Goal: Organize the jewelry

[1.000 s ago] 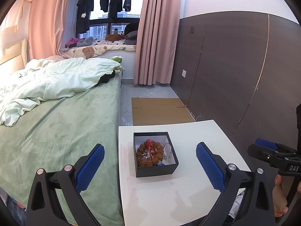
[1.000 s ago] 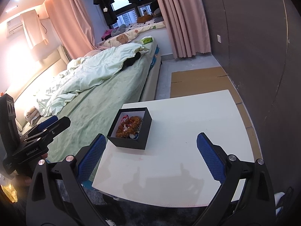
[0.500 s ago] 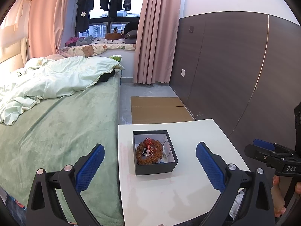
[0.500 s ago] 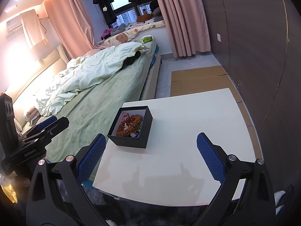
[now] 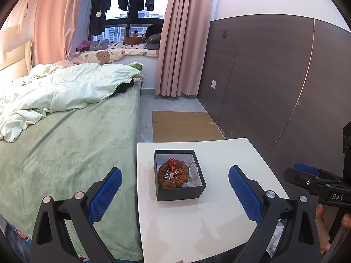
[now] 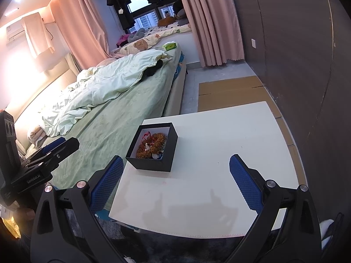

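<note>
Bedroom: white table beside green bed, black box on table.

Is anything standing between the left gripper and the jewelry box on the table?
Nothing visible does. The left gripper is open and faces the box over bare white table. The box has no lid, so its bead bracelet lies exposed.

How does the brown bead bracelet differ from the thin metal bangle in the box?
The brown bead bracelet is thick, knobbly and lies flat, with a red cord on it; the thin metal bangle is a slim, smooth silver loop beside it, against the box's right wall. Both sit inside the open black box on the white table.
</note>
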The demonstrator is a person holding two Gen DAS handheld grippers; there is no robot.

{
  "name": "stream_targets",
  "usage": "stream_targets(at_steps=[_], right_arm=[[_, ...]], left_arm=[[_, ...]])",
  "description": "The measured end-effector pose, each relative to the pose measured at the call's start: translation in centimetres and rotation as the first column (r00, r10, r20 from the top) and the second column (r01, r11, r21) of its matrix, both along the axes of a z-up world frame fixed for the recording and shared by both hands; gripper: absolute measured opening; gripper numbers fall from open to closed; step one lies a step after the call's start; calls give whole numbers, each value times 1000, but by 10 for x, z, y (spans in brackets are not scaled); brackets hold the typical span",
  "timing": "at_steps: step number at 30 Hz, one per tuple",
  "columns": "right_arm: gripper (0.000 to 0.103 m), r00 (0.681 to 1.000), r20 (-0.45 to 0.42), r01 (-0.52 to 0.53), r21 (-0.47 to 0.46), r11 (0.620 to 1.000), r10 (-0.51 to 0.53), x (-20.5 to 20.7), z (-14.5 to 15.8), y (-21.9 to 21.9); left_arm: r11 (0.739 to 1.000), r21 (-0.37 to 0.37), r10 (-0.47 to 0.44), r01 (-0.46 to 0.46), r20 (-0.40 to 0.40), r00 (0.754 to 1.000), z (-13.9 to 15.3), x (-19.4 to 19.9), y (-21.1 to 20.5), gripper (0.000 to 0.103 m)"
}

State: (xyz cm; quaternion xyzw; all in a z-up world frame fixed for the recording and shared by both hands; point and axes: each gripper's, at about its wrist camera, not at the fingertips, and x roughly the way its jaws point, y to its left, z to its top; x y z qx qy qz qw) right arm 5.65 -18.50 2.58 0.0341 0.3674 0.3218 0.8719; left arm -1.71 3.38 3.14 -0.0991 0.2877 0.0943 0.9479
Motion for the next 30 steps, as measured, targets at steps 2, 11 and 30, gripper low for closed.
stream_targets(at_steps=[2, 11, 30], right_arm=[[97, 1000, -1, 1, 0, 1000, -1, 1, 0, 0], [97, 1000, -2, 5, -8, 1000, -5, 0, -2, -1], [97, 999, -17, 28, -7, 1000, -28, 3, -17, 8]], left_arm=[[1000, 2, -1, 1, 0, 1000, 0, 0, 0, 95], [1000, 15, -5, 5, 12, 1000, 0, -2, -3, 95], [1000, 3, -13, 13, 5, 1000, -2, 2, -3, 95]])
